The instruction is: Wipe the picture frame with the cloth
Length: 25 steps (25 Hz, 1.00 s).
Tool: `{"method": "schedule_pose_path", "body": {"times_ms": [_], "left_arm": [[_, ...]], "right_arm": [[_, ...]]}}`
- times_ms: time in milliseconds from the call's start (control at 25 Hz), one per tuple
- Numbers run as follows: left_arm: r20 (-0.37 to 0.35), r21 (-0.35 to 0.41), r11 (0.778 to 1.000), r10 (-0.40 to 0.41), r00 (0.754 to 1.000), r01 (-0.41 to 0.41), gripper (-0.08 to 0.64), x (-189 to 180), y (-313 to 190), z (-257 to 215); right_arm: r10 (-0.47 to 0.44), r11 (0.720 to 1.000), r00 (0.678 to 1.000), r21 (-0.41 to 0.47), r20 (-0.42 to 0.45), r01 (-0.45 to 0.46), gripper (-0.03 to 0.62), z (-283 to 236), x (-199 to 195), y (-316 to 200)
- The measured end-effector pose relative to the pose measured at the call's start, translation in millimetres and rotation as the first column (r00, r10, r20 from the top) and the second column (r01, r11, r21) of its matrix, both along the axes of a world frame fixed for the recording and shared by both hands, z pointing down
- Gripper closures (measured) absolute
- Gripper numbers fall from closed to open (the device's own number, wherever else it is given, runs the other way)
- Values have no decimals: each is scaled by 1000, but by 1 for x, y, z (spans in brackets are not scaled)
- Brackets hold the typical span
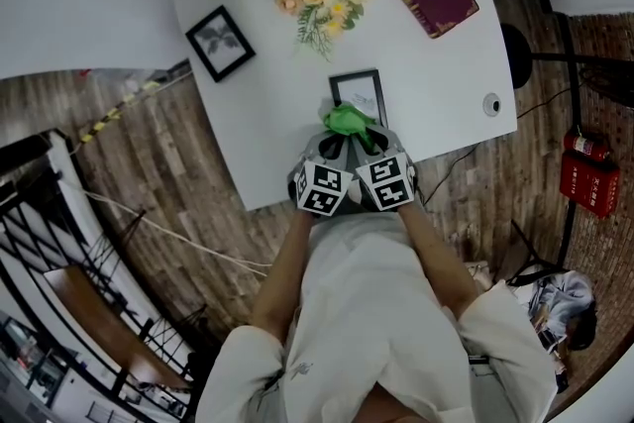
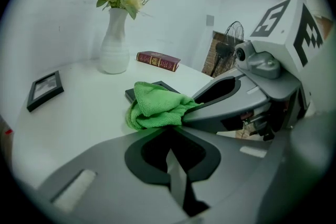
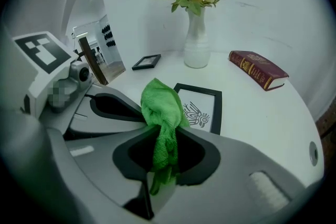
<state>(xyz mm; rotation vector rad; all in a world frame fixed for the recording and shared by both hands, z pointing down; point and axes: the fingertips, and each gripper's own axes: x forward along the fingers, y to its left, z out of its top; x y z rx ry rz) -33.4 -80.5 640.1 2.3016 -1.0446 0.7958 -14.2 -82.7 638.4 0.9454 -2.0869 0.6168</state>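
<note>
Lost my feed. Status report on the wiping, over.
Right gripper jaws shut on cloth. Left gripper jaws together, tips at cloth. Picture frame flat on table right behind cloth, nothing in the way.

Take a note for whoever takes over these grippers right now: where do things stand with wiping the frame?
Right gripper: shut on the cloth, which is bunched at its tips.
Left gripper: jaws together, tips at the cloth.
Frame: flat on the table, with the cloth over its near edge.
Done: cloth in hand, at the frame.
Left: wipe the frame; how much is already wiped doesn't show.
</note>
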Motion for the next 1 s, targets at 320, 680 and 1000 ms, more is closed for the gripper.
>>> {"method": "schedule_pose_path", "body": {"times_ms": [320, 680, 1000], "left_arm": [[0, 0, 1000, -3, 1000, 3, 540, 0, -1, 1], [-2, 1, 1000, 7, 1000, -7, 540, 0, -1, 2], [-1, -11, 1000, 6, 1000, -6, 540, 0, -2, 3]], "right_arm": [[32, 999, 998, 36, -52, -30, 522, 0, 32, -4], [48, 998, 995, 44, -88, -44, 520, 3, 66, 3], [97, 995, 988, 38, -121, -93, 520, -3, 99, 5]]}}
